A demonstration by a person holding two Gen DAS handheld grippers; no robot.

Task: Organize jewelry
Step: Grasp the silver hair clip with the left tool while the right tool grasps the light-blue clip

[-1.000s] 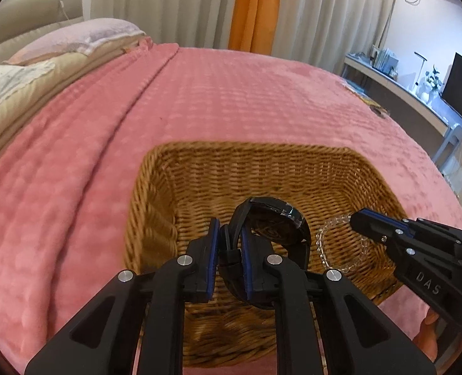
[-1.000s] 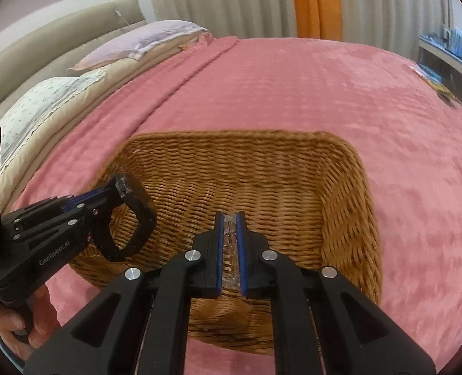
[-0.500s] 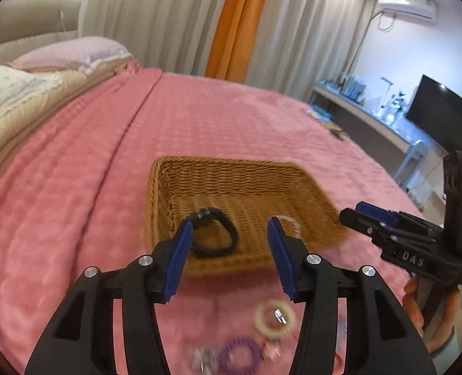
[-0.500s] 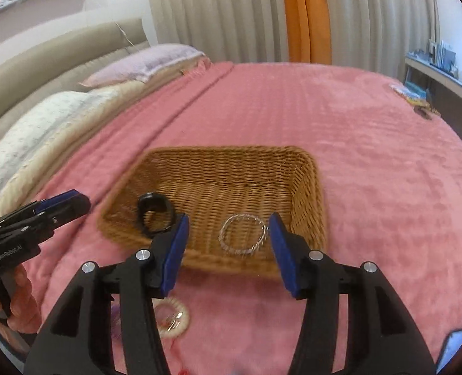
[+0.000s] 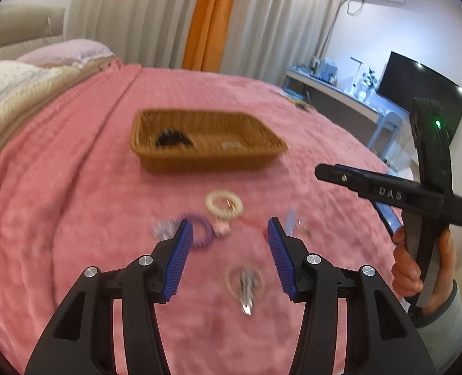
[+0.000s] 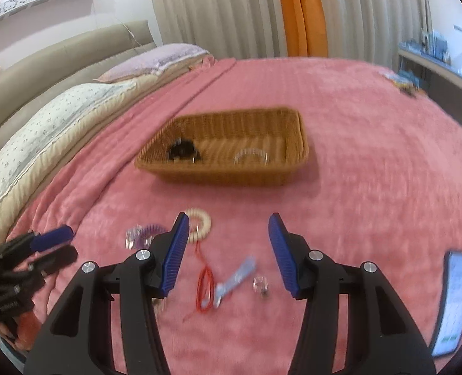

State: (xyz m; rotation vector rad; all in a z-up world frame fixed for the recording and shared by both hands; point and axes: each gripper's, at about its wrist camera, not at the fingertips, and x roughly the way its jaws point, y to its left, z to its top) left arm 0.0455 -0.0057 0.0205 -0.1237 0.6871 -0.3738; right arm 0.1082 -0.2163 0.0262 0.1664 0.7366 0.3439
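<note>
A wicker basket [image 5: 262, 153] [image 6: 293, 168] stands on the pink bedspread and holds a black watch [image 5: 173, 139] [image 6: 184, 151] and a clear bead bracelet [image 5: 232, 146] [image 6: 251, 156]. In front of it lie a cream coil hair tie [image 5: 224, 203] [image 6: 199, 223], a purple coil hair tie [image 5: 199, 228] [image 6: 151, 231], a red cord [image 6: 204, 287], a pale blue clip [image 6: 235, 279], a small ring [image 6: 260, 284] and a silver clip [image 5: 246, 287]. My left gripper [image 5: 229, 237] is open and empty above these. My right gripper [image 6: 227, 234] is open and empty too.
Pillows [image 6: 58, 118] and a headboard lie at the left. A phone [image 6: 454, 300] lies on the bedspread at the right. A desk with a TV [image 5: 418, 87] stands beyond the bed's right edge. Curtains hang behind.
Both grippers opened, dropping the watch and the bead bracelet into the basket, then pulled back toward me over the loose jewelry.
</note>
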